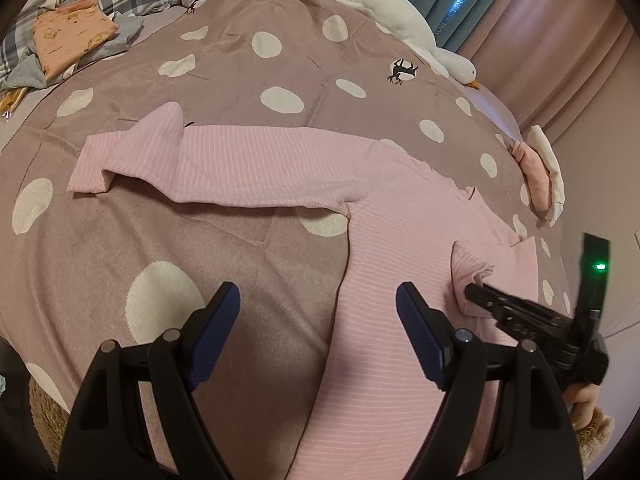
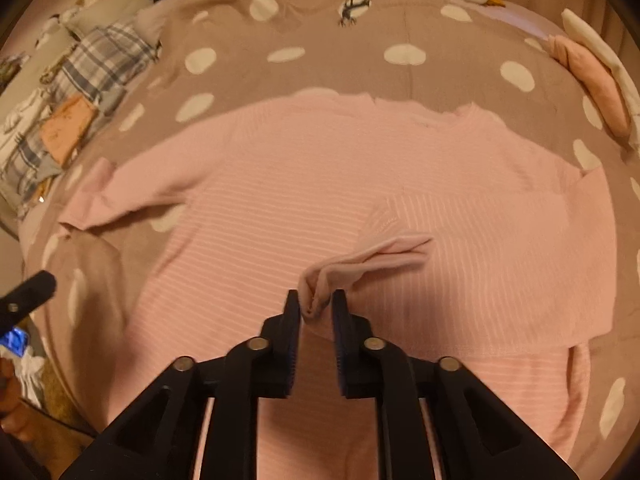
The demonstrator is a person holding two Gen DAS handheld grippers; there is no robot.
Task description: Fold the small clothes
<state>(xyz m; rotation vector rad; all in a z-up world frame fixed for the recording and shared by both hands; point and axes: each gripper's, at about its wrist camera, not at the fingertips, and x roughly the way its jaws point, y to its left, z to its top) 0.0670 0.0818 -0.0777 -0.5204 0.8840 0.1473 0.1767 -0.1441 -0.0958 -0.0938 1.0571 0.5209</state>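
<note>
A pink striped top (image 2: 280, 200) is spread flat on a bed covered by a brown blanket with white spots (image 1: 240, 64). One sleeve (image 1: 168, 160) is stretched out to the side, its cuff folded over. The other sleeve (image 2: 460, 232) has been laid across the body of the top, and its cuff (image 2: 340, 272) is bunched up and raised.

The right tool (image 2: 316, 308) is seen with its jaws narrowly parted; the bunched cuff lies between them, and no firm squeeze on the cloth is shown. The left tool (image 1: 318, 312) is held with its jaws wide apart above the lower side edge of the top, with nothing between them.

A white goose toy (image 1: 400, 20) lies along the far edge of the bed. Folded clothes (image 1: 68, 36) are stacked near checked bedding at the far corner.
</note>
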